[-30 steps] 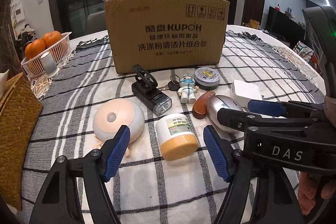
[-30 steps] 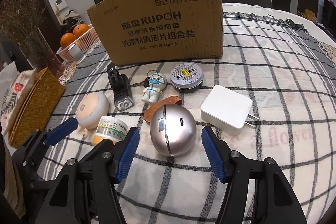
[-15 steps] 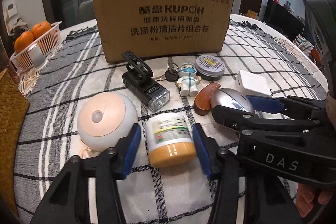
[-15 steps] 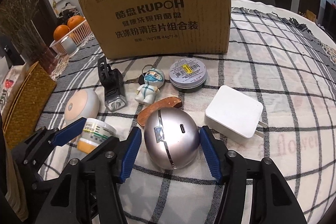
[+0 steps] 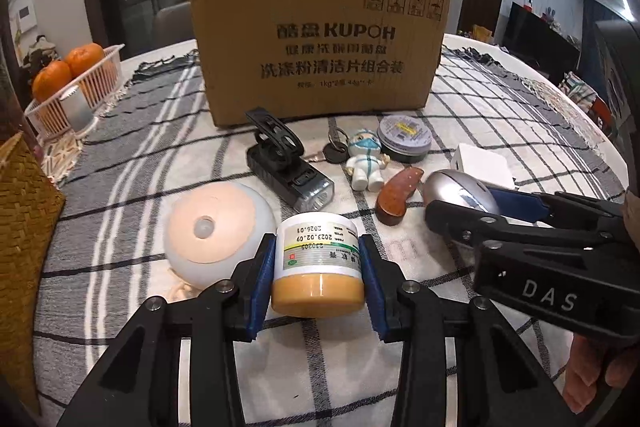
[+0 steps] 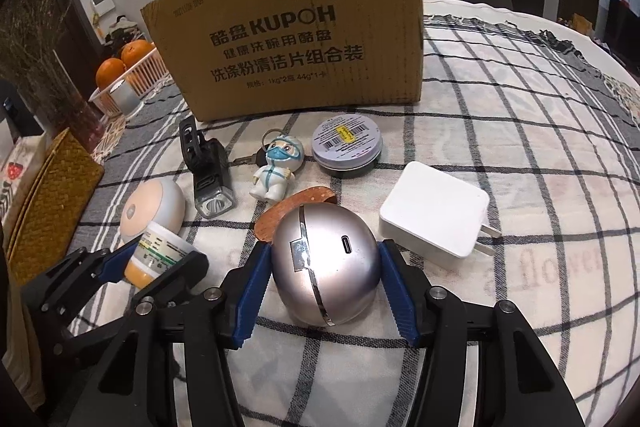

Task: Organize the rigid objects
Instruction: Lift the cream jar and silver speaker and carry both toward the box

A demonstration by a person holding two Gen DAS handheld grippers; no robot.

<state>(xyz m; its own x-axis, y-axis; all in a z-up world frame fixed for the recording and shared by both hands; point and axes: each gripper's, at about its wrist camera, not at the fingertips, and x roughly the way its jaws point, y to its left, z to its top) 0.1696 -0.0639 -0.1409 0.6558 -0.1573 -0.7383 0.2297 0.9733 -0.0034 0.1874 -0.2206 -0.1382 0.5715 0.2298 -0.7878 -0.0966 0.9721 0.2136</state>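
My left gripper (image 5: 318,267) is shut on a white jar with an orange lid (image 5: 318,261), which lies on its side on the checked tablecloth; its blue pads press both sides. My right gripper (image 6: 324,267) is shut on a silver egg-shaped device (image 6: 326,261) resting on the cloth. A cardboard box (image 5: 320,55) stands upright behind the objects and also shows in the right wrist view (image 6: 296,39). The jar shows in the right wrist view (image 6: 158,253) between the left gripper's fingers (image 6: 120,259).
On the cloth lie a round peach night light (image 5: 218,231), a black bike light (image 5: 288,167), a doll keychain (image 5: 366,163), a round tin (image 5: 404,139), a brown wooden piece (image 5: 400,197) and a white charger (image 6: 434,215). An orange basket (image 5: 76,87) and woven box (image 5: 24,211) stand left.
Both grippers moved forward and closed: the left one onto the jar, the right one onto the silver device. The objects stay on the cloth.
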